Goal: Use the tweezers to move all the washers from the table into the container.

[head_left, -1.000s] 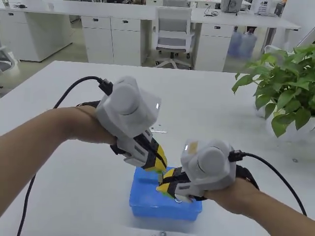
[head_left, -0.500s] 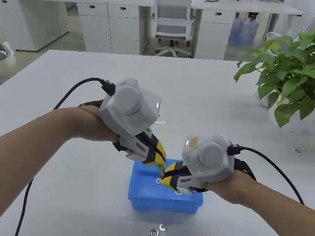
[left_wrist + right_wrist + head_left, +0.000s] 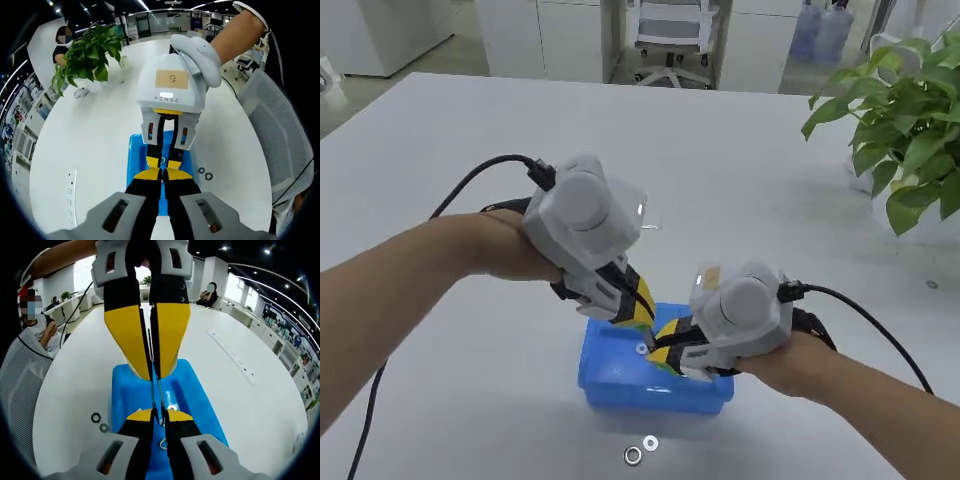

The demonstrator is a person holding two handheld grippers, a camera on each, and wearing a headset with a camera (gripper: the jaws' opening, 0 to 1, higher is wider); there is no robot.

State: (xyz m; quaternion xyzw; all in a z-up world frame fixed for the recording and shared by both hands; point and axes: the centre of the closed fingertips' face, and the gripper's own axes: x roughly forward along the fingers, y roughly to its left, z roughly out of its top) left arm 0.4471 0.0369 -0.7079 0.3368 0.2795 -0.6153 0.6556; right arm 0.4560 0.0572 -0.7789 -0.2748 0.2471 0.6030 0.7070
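Little has shifted since a second ago: both of my claws stay over the blue container, and only my head has tipped down, which brings the loose washers at the near edge into sight.

From my head, my left claw reaches down from the left and my right claw comes in from the right. Their yellow tips almost meet above the container on the white table. One washer lies inside it. The loose washers sit side by side on the table, just in front of the container. A green plant stands well off to the right.

Along my left claw, its jaws are pressed together, tip to tip with the right claw facing it. The container lies under both, the loose washers are beside it on the table, and the plant stands far back.

Along my right claw, the thin tweezers run from between the jaws of the left claw, which are clamped on their upper part, down to my own jaws, which are drawn in on their lower end. The tips hang over the container. A washer lies in it just past the tips, and another lies nearer me. The loose washers rest on the table, left of the container.
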